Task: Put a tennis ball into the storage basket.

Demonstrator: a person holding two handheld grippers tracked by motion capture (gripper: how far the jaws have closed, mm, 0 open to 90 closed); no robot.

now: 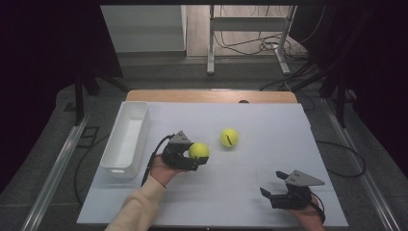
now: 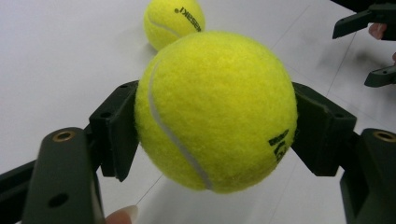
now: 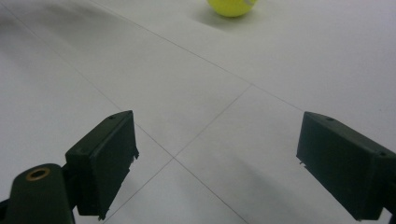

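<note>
1. We see the left gripper point(image 1: 192, 156) near the middle of the white table point(image 1: 269, 159), with its jaws closed on a yellow tennis ball point(image 1: 198, 150). In the left gripper view the jaws press on either side of this held ball point(image 2: 217, 109), and its shadow on the surface below suggests it is lifted clear of the table.

2. A second tennis ball point(image 1: 229, 137) lies on the table just beyond and to the right of the held one, apart from it. We find it again behind the held ball in the left gripper view point(image 2: 173, 21), with dark print on its felt.

3. The right gripper point(image 1: 272, 186) sits near the table's front right corner, well apart from both balls. Its jaws stand wide apart with nothing between them; the right gripper view shows bare table in the gap point(image 3: 217, 163).

4. A white rectangular bin point(image 1: 126, 138) stands along the left side of the table, just left of the left gripper.

5. A cream sleeve point(image 1: 139, 207) covers the person's left forearm.
</note>
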